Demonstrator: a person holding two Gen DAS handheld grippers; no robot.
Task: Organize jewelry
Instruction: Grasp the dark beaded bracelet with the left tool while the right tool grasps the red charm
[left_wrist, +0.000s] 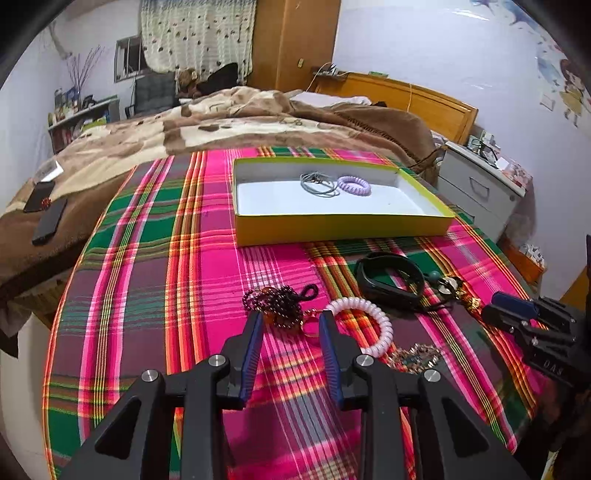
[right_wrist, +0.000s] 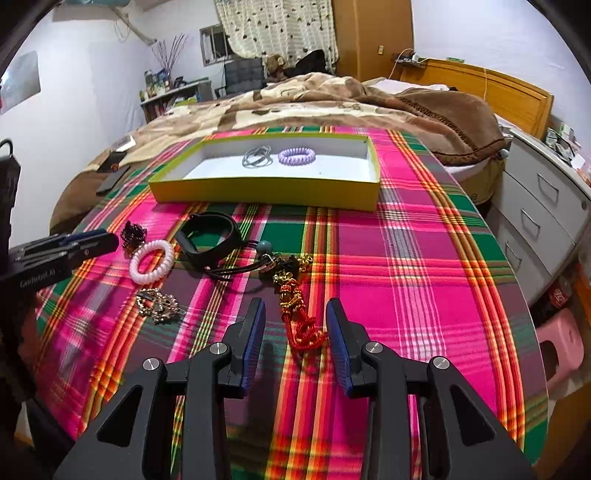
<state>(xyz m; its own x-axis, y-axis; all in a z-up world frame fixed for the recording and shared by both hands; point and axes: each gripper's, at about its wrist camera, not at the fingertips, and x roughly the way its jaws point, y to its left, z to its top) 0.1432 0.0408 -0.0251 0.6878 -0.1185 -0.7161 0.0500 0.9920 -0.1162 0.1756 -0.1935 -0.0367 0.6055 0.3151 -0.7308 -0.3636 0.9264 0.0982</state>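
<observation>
A yellow box (left_wrist: 332, 229) with a white inside holds a grey hair tie (left_wrist: 318, 183) and a purple coil tie (left_wrist: 354, 185); it also shows in the right wrist view (right_wrist: 266, 194). My left gripper (left_wrist: 290, 320) is open, low over the plaid cloth, with a dark bead bracelet (left_wrist: 275, 304) just ahead between its fingers and a white coil tie (left_wrist: 369, 325) at its right finger. My right gripper (right_wrist: 295, 308) is open around the red and gold tassel charm (right_wrist: 299, 314). A black band (right_wrist: 208, 240), a black cord with a teal bead (right_wrist: 264, 246) and a gold brooch (right_wrist: 159, 301) lie nearby.
The round table has a plaid cloth (right_wrist: 406, 258). A bed with a brown blanket (left_wrist: 221, 122) lies behind it, with a phone (left_wrist: 50, 221) on it. White drawers (right_wrist: 539, 221) and a pink stool (right_wrist: 561, 347) stand at the right.
</observation>
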